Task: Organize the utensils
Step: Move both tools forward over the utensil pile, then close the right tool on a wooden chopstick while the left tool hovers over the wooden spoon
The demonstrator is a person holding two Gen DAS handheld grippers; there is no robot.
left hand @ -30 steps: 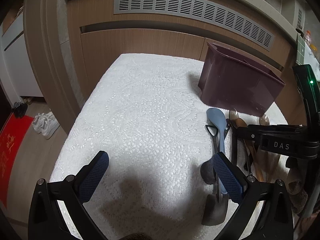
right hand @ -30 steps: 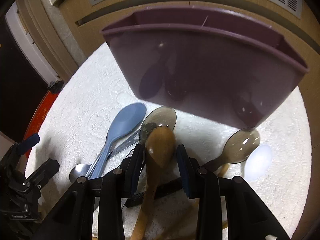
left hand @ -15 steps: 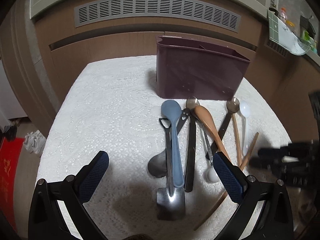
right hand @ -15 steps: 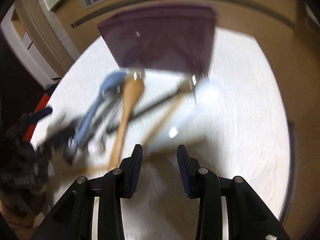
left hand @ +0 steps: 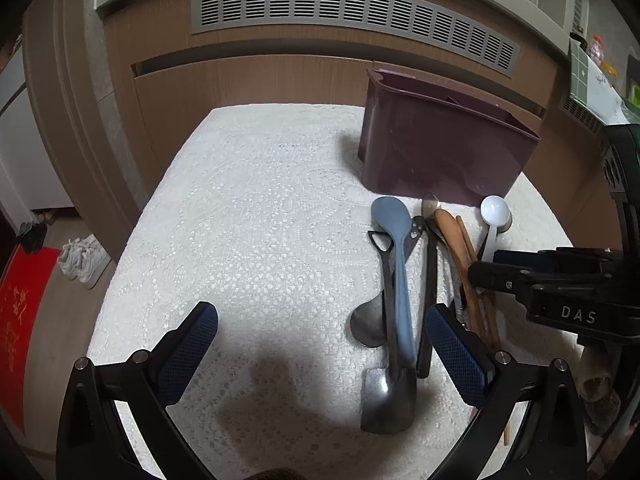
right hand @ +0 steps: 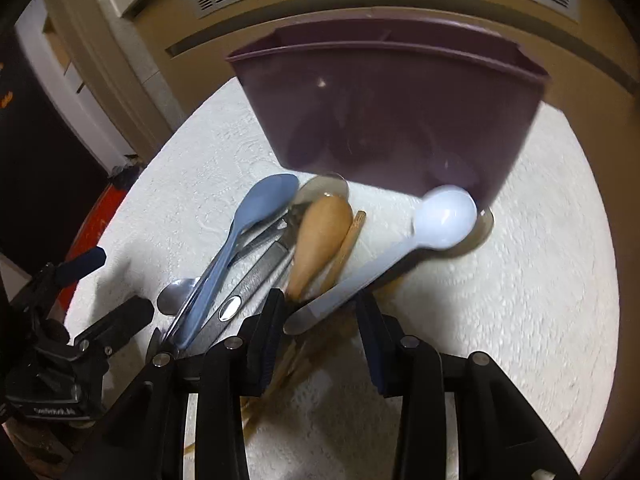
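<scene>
A pile of utensils lies on the white lace cloth in front of a dark purple caddy (left hand: 440, 148) (right hand: 392, 104). It holds a blue spoon (left hand: 394, 236) (right hand: 256, 212), a black spatula (left hand: 388, 388), a wooden spoon (left hand: 454, 240) (right hand: 320, 232), chopsticks and a white plastic spoon (left hand: 494, 212) (right hand: 440, 220). My right gripper (right hand: 322, 312) is open, its jaws on either side of the white spoon's handle end, not touching it. My left gripper (left hand: 320, 340) is open and empty above the cloth, left of the pile.
A wooden cabinet with a grey vent (left hand: 352, 12) stands behind the table. The table's left edge drops to the floor with a red mat (left hand: 16, 320) and white shoes (left hand: 80, 258).
My right gripper swung away to the right, then came back close over the pile, now around the white spoon's handle. My left view panned right and back left.
</scene>
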